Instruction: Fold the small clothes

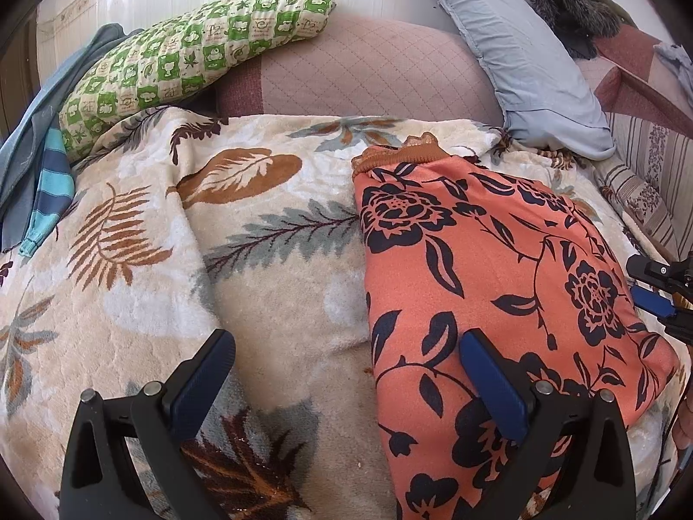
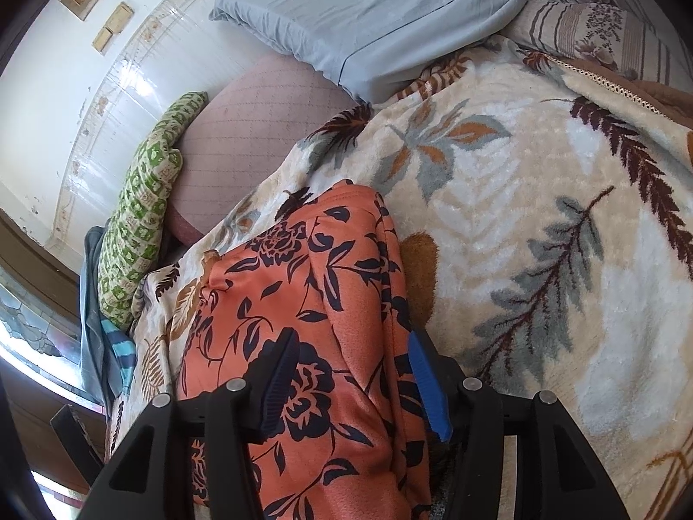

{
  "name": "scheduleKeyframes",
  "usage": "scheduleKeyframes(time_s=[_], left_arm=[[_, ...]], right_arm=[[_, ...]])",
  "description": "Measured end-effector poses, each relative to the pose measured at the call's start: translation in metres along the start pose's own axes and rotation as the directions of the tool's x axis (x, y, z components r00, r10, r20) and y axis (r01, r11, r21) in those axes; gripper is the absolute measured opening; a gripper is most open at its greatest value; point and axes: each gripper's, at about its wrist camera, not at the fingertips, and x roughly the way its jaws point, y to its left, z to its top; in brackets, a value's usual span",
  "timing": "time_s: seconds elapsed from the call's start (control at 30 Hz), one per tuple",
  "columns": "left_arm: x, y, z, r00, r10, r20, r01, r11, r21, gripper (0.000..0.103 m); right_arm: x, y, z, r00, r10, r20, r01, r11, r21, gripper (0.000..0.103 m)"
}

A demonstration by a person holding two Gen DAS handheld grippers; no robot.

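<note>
Nearest the left camera, the left gripper [image 1: 346, 385] stands with its jaws wide apart over the blanket [image 1: 268, 286], clamped on nothing — one finger above bare plush, the other above the near edge of the orange flowered garment [image 1: 489, 268]. That straddle looks like a ready pose for pinching the garment's long side.

The right gripper [image 2: 351, 383] has its jaws part-way apart, the garment's fold [image 2: 303, 286] lying between them; the pads do not seem to press on the cloth, so I judge the cloth is not gripped. In the left view it shows only as a tip at the garment's far right edge [image 1: 658, 290].

The garment lies flat on the blanket as a long doubled panel, waistband [image 1: 403, 151] away from the grippers — probably laid so for another fold.

Beyond sit a green checked pillow [image 1: 195, 52], a pink quilted cushion [image 1: 368, 69] and a blue pillow [image 1: 519, 52] against the wall.
</note>
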Motion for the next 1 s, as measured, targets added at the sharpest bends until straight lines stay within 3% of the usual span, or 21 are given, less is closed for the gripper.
scheduleKeyframes(time_s=[0.53, 0.73, 0.9, 0.97, 1.0], left_arm=[[-0.009, -0.008, 0.009, 1.000, -0.005, 0.007, 0.005, 0.999, 0.037, 0.103], [-0.037, -0.007, 0.012, 0.997, -0.049, 0.062, 0.048, 0.999, 0.010, 0.103], [-0.029, -0.026, -0.001, 0.999, -0.041, -0.003, 0.041, 0.996, 0.082, 0.103], [-0.014, -0.039, -0.010, 0.996, -0.024, -0.089, 0.037, 0.989, 0.143, 0.103], [-0.008, -0.043, -0.016, 0.993, -0.012, -0.115, 0.031, 0.986, 0.164, 0.103]], right_arm=[[-0.008, 0.003, 0.001, 0.999, 0.002, 0.044, -0.002, 1.000, 0.006, 0.063], [-0.027, 0.032, -0.008, 0.993, 0.101, 0.065, -0.094, 0.989, -0.112, 0.063], [-0.028, 0.047, -0.022, 0.982, 0.191, -0.014, -0.190, 0.968, -0.163, 0.063], [-0.014, 0.045, -0.028, 0.980, 0.172, -0.104, -0.186, 0.973, -0.140, 0.063], [-0.002, 0.043, -0.031, 0.980, 0.123, -0.156, -0.144, 0.981, -0.127, 0.063]])
